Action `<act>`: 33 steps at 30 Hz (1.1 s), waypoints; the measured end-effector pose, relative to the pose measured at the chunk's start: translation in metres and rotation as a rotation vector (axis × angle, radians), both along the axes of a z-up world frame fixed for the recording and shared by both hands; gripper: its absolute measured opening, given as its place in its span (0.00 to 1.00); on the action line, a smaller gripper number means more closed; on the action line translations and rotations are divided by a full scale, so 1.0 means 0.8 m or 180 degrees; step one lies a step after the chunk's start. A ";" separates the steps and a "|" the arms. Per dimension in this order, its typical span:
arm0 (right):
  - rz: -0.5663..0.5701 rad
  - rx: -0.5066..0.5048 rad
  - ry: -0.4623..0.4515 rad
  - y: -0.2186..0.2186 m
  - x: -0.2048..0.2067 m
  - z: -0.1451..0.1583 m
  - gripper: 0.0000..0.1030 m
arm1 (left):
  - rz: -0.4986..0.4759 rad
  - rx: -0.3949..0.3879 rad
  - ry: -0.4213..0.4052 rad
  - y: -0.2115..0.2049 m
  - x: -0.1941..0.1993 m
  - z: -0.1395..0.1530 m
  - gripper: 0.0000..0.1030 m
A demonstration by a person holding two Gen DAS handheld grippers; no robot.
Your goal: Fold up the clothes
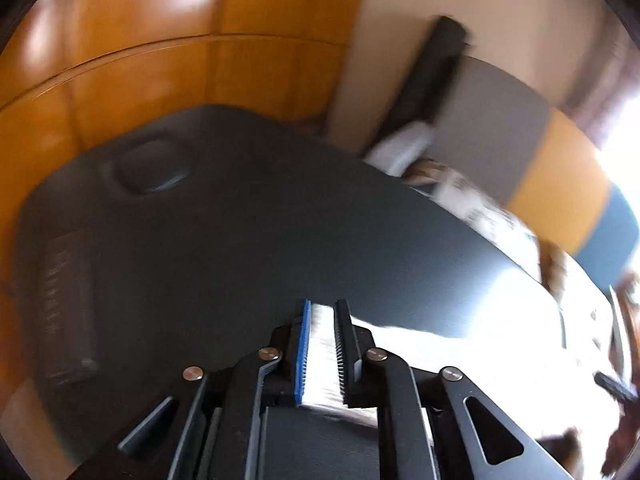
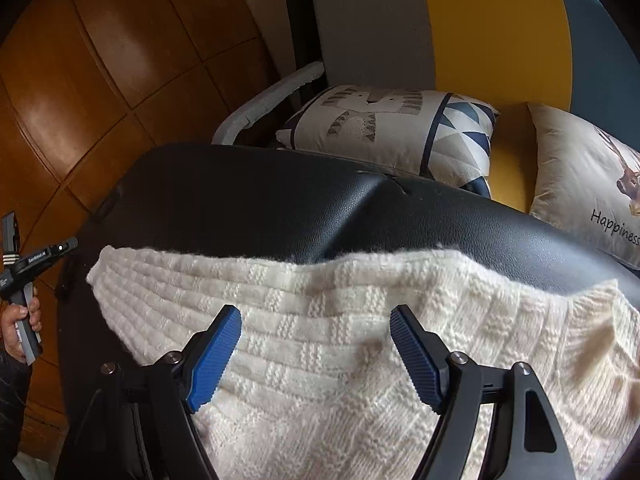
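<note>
sweater under spread right fingers

A black, leather-like padded desk carries a cream knitted garment, spread over its near part and reaching towards the right edge. The far part lies bare, with a crease near the far edge. A blurred oval hollow, perhaps a recess, sits near the far left corner.

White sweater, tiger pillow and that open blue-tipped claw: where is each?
white sweater (image 2: pixel 320 320): right wrist view, knit middle.
tiger pillow (image 2: pixel 384 128): right wrist view, printed front.
right gripper (image 2: pixel 316 344): right wrist view, midway between fingertips.
</note>
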State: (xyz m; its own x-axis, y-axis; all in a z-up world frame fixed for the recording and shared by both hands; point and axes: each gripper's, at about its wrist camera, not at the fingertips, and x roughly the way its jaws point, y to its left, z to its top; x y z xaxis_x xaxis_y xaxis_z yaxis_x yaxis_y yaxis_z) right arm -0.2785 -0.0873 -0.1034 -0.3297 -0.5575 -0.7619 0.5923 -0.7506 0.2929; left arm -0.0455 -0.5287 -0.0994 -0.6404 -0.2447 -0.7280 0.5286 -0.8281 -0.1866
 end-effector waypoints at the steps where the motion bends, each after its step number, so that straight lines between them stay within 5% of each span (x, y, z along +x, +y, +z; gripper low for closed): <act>1: -0.0035 0.0024 -0.0001 -0.004 -0.007 -0.002 0.77 | -0.0078 -0.0077 -0.0090 0.010 -0.010 -0.005 0.17; 5: -0.0253 0.0260 0.0146 -0.011 -0.026 -0.024 0.78 | 0.0048 -0.0005 -0.0695 0.013 -0.041 -0.060 0.18; 12: -0.0190 0.0413 0.0228 -0.017 -0.019 -0.024 0.84 | 0.0199 -0.0123 -0.0662 0.024 -0.034 -0.055 0.19; 18: -0.0415 -0.0022 0.0047 0.057 0.031 0.007 0.83 | 0.0387 0.0354 -0.0684 0.008 -0.015 -0.046 0.20; 21: -0.0543 0.0039 0.0019 0.124 0.082 0.006 0.83 | 0.0331 0.0921 -0.0285 0.024 0.019 -0.032 0.22; 26: -0.1120 0.0131 -0.0136 0.266 0.174 0.002 0.83 | -0.0205 0.1040 0.0030 0.125 0.015 0.004 0.37; 33: -0.2362 -0.0015 -0.0144 0.492 0.316 0.020 0.83 | -0.1206 0.1355 -0.0124 0.322 -0.010 0.008 0.43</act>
State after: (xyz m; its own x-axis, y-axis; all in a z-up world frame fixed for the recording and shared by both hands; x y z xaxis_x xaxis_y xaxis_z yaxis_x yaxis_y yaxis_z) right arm -0.0261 0.3062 -0.0875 -0.5892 -0.2036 -0.7819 -0.0828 -0.9474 0.3091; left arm -0.0536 -0.2708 -0.0934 -0.5970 0.3168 -0.7370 0.2226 -0.8172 -0.5316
